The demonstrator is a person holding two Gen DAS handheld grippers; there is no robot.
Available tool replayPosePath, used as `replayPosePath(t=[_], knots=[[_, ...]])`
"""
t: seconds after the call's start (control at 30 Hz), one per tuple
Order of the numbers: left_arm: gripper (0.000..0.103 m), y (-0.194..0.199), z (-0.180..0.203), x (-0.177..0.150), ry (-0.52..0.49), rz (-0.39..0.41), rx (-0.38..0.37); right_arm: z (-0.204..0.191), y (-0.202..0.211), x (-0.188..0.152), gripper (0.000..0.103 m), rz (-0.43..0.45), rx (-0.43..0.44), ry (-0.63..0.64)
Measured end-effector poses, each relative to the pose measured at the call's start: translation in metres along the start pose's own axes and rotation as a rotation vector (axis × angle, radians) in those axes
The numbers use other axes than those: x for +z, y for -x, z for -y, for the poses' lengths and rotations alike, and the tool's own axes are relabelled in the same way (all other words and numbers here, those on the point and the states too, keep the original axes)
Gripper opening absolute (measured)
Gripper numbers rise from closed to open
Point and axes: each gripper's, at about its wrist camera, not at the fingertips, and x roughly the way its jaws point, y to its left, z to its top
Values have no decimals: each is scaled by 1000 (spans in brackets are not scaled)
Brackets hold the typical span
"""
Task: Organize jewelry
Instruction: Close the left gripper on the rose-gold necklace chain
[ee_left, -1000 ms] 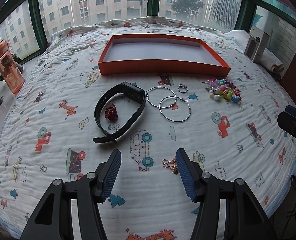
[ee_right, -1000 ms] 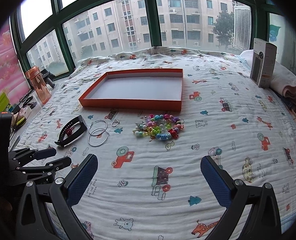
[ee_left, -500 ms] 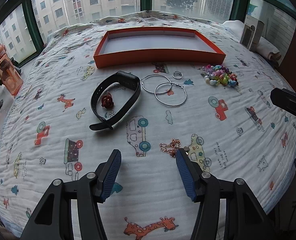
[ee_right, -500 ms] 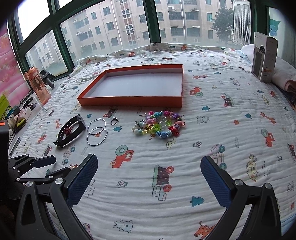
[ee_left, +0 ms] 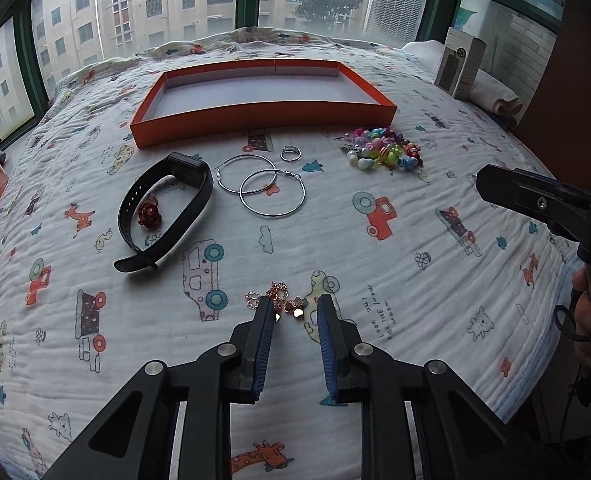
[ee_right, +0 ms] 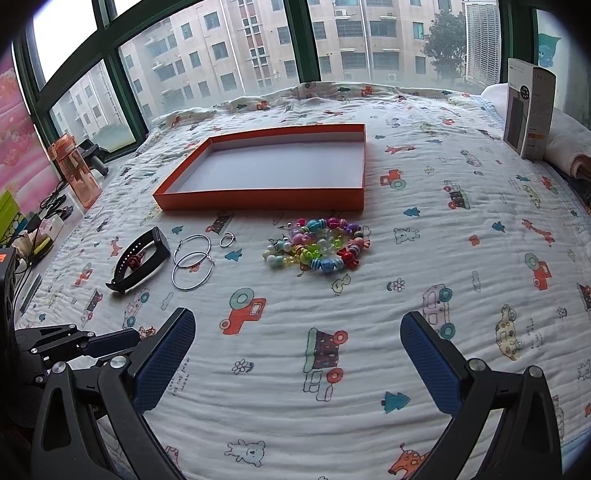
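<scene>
Closing in now: left gripper [ee_left: 295, 310] narrowing on the rose-gold chain bracelet [ee_left: 281, 300] bunched between its fingertips, pads not yet pinching. Probably light, limp, slippery links; best pinched at the bunched middle. Right gripper [ee_right: 297, 340] spread wide, empty.

Left gripper [ee_left: 295, 312] is being pointed steeply down, fingertips low over the surface; jaws have just been closing and are now standing narrow with a gap still visible, a small chain piece lying between the tips, pads not seen pressing on it. Right gripper [ee_right: 297, 332] is being held angled down, jaws spread wide, nothing between the blue pads [ee_right: 163, 356]. A hand [ee_left: 587, 320] is being seen gripping the right gripper's handle.
</scene>
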Motion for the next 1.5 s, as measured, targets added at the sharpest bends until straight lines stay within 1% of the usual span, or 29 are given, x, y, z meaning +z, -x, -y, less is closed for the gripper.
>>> replayPosePath(t=[0.27, 0.43, 0.57, 0.7, 0.77, 0.9, 1.03, 1.23, 1.5], knots=[[15, -7, 0, 2, -9, 4, -1, 3, -4, 0, 103, -15, 7, 2], [14, -7, 0, 2, -17, 7, 6, 2, -4, 0, 103, -14, 6, 0], [14, -8, -1, 1, -5, 9, -1, 2, -5, 0, 103, -17, 8, -2], [14, -8, 1, 0, -20, 17, 10, 2, -5, 0, 103, -17, 9, -4], [10, -7, 3, 0, -26, 21, 18, 2, -5, 0, 103, -18, 8, -4], [10, -5, 4, -1, -26, 26, 25, 2, -5, 0, 103, -17, 7, -2], [10, 2, 2, -2, -15, 36, 29, 1, -5, -1, 103, -18, 5, 2], [10, 24, -4, -1, -9, 81, 33, 1, -5, -1, 103, -26, 1, 14], [10, 46, -18, 0, 20, 120, 46, 6, -11, 0, 103, -45, -19, 18]])
